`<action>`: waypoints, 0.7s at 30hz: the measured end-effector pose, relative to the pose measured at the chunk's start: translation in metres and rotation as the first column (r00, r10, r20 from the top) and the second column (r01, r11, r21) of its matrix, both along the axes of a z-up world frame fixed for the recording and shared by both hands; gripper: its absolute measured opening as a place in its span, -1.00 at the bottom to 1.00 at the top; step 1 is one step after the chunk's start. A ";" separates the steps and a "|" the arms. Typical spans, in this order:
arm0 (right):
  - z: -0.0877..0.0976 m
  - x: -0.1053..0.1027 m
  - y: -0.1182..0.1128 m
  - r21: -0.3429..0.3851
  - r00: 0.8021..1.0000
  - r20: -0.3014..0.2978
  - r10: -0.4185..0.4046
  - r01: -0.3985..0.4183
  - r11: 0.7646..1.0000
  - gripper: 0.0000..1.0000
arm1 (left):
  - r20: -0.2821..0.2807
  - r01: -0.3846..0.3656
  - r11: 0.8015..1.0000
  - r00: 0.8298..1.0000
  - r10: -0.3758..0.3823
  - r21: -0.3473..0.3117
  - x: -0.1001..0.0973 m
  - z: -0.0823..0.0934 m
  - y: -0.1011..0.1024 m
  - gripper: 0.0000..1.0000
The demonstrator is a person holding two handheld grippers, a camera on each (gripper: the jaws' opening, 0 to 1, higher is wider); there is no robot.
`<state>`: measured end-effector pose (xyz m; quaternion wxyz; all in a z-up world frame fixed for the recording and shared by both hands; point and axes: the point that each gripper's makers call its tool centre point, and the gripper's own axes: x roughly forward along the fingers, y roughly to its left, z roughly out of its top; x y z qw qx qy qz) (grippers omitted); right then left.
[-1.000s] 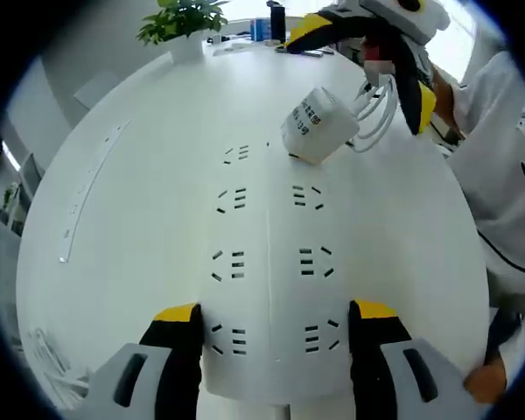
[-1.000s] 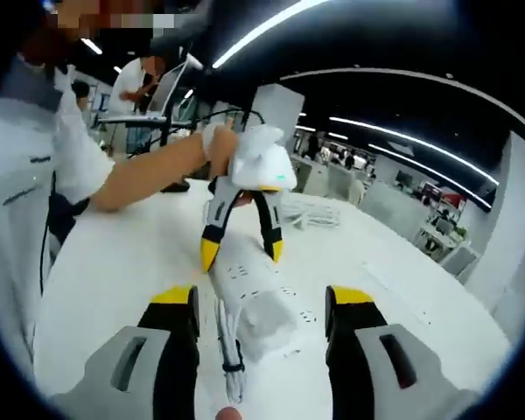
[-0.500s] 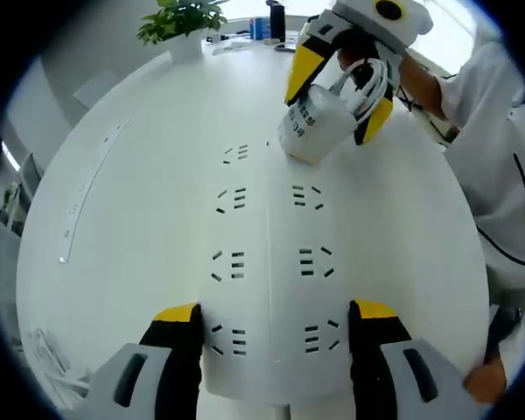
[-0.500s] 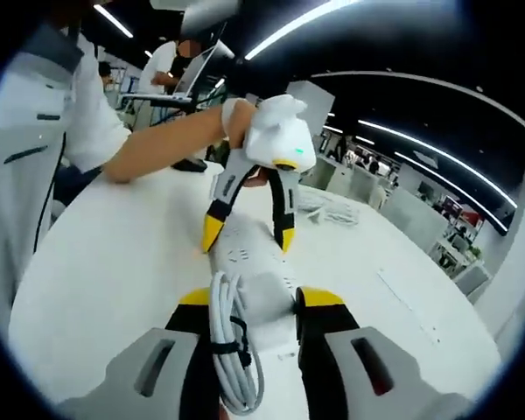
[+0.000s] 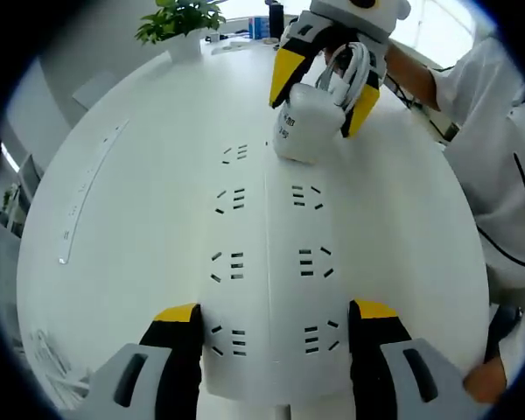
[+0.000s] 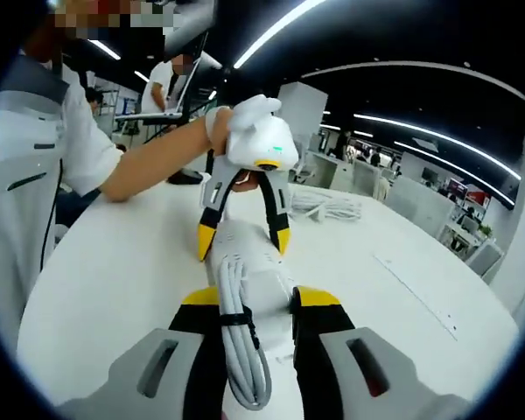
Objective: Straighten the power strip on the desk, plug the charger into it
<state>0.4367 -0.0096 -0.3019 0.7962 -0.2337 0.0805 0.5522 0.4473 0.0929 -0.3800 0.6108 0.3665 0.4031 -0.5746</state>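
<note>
Your white rectangular plastic power strip [image 5: 267, 262] lies flat on the round white desk [image 5: 114, 227], running from the near edge away toward the far side, its two columns of sockets facing up. At its far end the white boxy charger [image 5: 302, 131] with its bundled white cable [image 5: 350, 74] sits tilted over the top sockets of the strip; whether its prongs are seated you cannot tell from here.

Your right gripper [image 5: 319, 83] is closed on that charger, yellow-tipped jaws pressed to either side of it; in the right gripper view the charger [image 6: 261, 293] and coiled cable [image 6: 241, 350] sit squeezed between the jaws.

Your left gripper [image 5: 276, 337] holds its jaws wide, one on each side of the strip's near end, around it. In the right gripper view the left gripper [image 6: 242, 236] stands over the strip [image 6: 245, 254], held by your gloved hand [image 6: 236, 118].

Farther off, a green potted plant [image 5: 182, 22] stands at the far left edge of the desk, and a thin white strip [image 5: 87, 197] lies flat on the left.
</note>
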 end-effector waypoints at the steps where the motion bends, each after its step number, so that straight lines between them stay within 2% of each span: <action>1: 0.000 0.000 0.000 -0.002 1.000 0.002 -0.002 0.002 1.000 -0.49 | 0.000 0.000 1.000 1.000 0.000 0.001 0.000 0.000 0.000 0.37; 4: 0.000 0.002 -0.002 0.007 1.000 -0.016 -0.006 0.006 1.000 -0.49 | 0.001 0.000 1.000 1.000 0.000 0.004 0.000 0.000 0.000 0.37; 7: -0.001 0.000 -0.001 -0.002 1.000 -0.007 0.013 -0.013 1.000 -0.50 | 0.001 0.000 1.000 1.000 0.000 0.006 0.001 0.000 0.000 0.37; 10: -0.001 0.001 -0.002 0.021 0.999 -0.025 0.021 -0.020 1.000 -0.50 | 0.001 0.001 1.000 1.000 -0.001 0.007 0.001 0.001 0.000 0.37; 12: -0.001 -0.001 -0.001 -0.006 1.000 -0.002 0.028 -0.028 1.000 -0.49 | 0.002 0.002 1.000 1.000 -0.002 0.007 0.001 0.001 0.000 0.37; 17: 0.000 0.000 0.000 -0.011 1.000 -0.009 0.021 -0.021 1.000 -0.47 | 0.002 0.001 1.000 1.000 -0.001 0.005 0.001 0.001 0.000 0.37; 21: 0.000 -0.002 0.000 -0.036 1.000 0.015 0.024 -0.023 0.999 -0.46 | 0.001 0.000 1.000 1.000 0.000 0.005 0.000 0.001 0.000 0.37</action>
